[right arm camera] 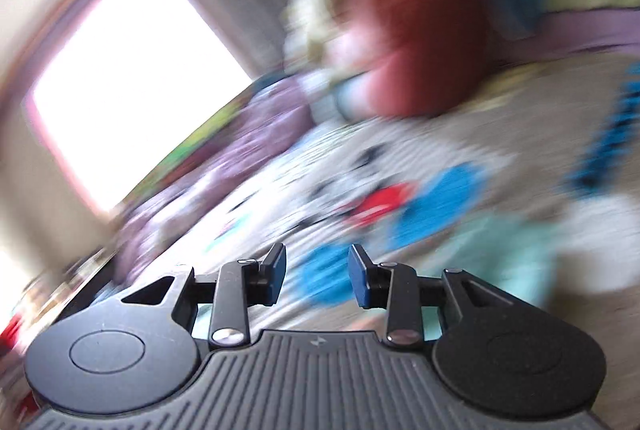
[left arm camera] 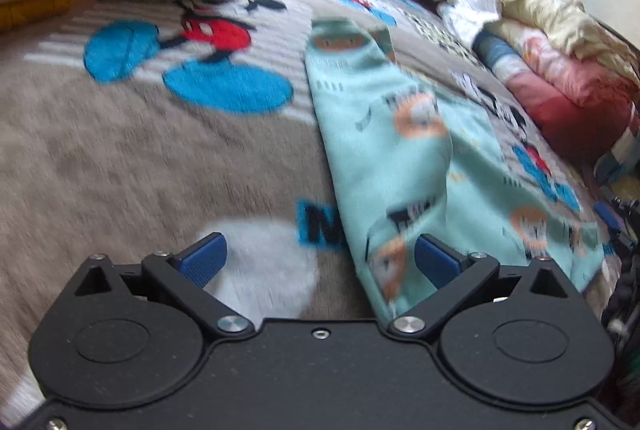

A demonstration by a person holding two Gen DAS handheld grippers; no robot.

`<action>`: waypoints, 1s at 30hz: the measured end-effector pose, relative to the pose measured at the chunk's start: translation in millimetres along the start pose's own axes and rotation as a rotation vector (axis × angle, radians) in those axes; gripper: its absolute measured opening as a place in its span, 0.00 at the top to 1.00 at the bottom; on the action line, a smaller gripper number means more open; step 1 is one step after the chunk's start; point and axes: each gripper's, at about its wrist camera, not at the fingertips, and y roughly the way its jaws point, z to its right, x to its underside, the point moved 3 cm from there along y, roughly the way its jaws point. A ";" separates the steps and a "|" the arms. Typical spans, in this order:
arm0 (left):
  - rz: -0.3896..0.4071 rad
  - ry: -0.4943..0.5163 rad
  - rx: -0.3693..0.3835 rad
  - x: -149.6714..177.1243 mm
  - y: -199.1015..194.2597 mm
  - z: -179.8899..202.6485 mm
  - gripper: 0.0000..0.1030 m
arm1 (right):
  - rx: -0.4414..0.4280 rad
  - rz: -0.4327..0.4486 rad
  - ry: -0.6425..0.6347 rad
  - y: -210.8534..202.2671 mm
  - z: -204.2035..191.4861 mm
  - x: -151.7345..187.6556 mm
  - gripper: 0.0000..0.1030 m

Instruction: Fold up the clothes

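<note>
Mint garment [left arm camera: 404, 158] sharp from left wrist

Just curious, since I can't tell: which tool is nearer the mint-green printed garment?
Left. The left tool hangs open right over the garment, one finger above its near edge. The right tool, open and empty, points away over the blanket.
</note>
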 end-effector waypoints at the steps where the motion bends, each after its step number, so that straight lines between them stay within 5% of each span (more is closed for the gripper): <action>1: 0.009 0.011 0.000 -7.3 0.6 1.5 0.02 | -0.067 -0.044 -0.028 8.2 -13.3 6.1 0.64; 4: 0.028 0.048 -0.012 -31.9 9.5 6.8 0.07 | -0.237 -0.170 -0.127 27.4 -53.5 26.5 0.64; 9: 0.043 0.058 -0.011 -75.6 42.3 10.0 0.27 | -0.345 -0.311 -0.281 44.0 -100.2 65.3 0.64; 14: 0.055 0.045 -0.003 -117.6 78.7 11.4 0.32 | -0.360 -0.384 -0.344 50.3 -117.2 86.1 0.64; 19: 0.054 0.028 0.009 -150.8 108.1 10.2 0.50 | -0.358 -0.423 -0.373 52.3 -118.1 95.9 0.63; 30: 0.005 0.005 -0.004 -171.7 166.2 1.8 0.58 | -0.331 -0.453 -0.348 62.8 -111.3 102.5 0.60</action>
